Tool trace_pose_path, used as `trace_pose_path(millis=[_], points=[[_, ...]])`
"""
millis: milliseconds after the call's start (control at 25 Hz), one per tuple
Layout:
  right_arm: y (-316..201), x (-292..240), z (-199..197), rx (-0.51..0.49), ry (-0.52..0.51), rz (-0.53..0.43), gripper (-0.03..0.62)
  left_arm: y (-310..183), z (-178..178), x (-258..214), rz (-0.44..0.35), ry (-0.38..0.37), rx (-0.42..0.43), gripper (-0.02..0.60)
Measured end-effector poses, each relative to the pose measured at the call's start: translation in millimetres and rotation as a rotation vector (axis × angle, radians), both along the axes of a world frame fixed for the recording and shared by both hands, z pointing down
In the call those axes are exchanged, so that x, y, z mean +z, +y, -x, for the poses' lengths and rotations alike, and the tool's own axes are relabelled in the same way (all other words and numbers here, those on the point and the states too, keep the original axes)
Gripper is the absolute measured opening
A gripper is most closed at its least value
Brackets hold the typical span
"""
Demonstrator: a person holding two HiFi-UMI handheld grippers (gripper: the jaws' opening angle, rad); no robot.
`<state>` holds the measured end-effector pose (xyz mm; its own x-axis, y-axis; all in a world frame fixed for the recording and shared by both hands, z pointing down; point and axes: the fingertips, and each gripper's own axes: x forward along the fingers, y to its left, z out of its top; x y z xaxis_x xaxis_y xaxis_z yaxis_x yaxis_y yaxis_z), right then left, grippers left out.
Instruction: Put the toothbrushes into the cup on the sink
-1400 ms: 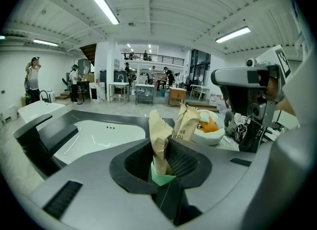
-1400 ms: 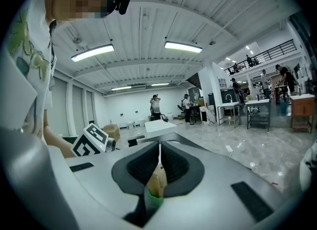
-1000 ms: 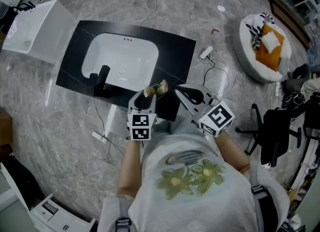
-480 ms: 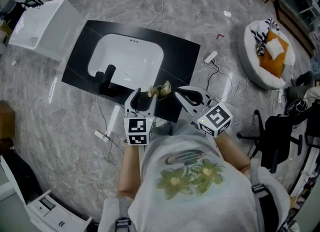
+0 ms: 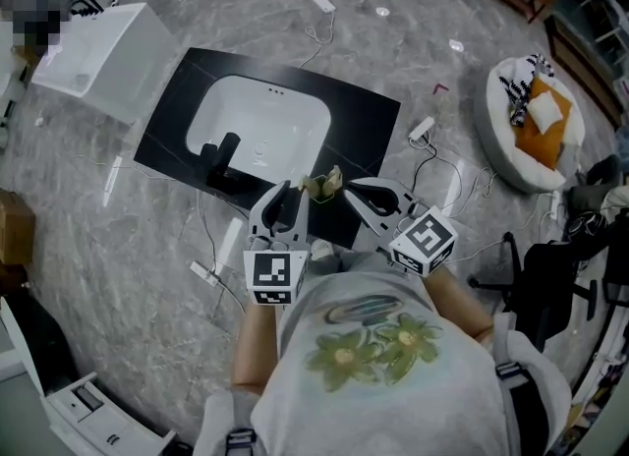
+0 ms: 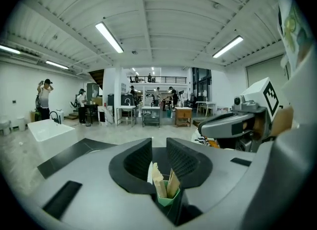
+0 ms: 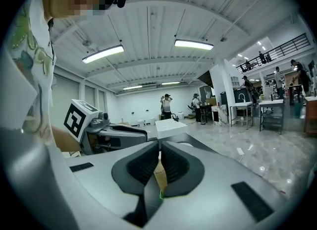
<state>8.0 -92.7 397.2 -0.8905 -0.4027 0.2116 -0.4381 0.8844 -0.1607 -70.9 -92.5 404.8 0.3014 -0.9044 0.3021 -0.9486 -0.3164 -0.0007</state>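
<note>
grey marble floor point(image 5: 118, 248) all round, and on it the black counter point(image 5: 364, 120) with its white sink point(image 5: 265, 120) and black tap point(image 5: 224, 154). both claws are held over the counter's near edge. the left claw point(image 5: 284, 194) has just been closing; its jaws, part-way apart, pinch the toothbrushes point(image 6: 166, 187) in green wrap. the right claw point(image 5: 350, 189) is clamped tight on a thin tan packet point(image 7: 159, 172).
</note>
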Motion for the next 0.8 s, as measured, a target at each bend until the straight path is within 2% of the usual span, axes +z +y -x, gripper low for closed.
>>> trace_pose_path(millis=[80,160,280,800], points=[[4,-4,-1,-0.004,-0.003,-0.002,0.048,7,-5,-8,-0.013,0.011,0.015,0.055],[9,-8,-3,-0.004,-0.007,-0.007,0.048,16,-14,-16,-0.002,0.05,0.063,0.026],[16,-13,-6,-0.008,-0.012,-0.021,0.044,26,-22,-25,0.001,0.096,0.098,0.019],[40,-10,-18,-0.001,-0.009,-0.01,0.044,51,-32,-22,0.011,0.113,0.095,0.018]])
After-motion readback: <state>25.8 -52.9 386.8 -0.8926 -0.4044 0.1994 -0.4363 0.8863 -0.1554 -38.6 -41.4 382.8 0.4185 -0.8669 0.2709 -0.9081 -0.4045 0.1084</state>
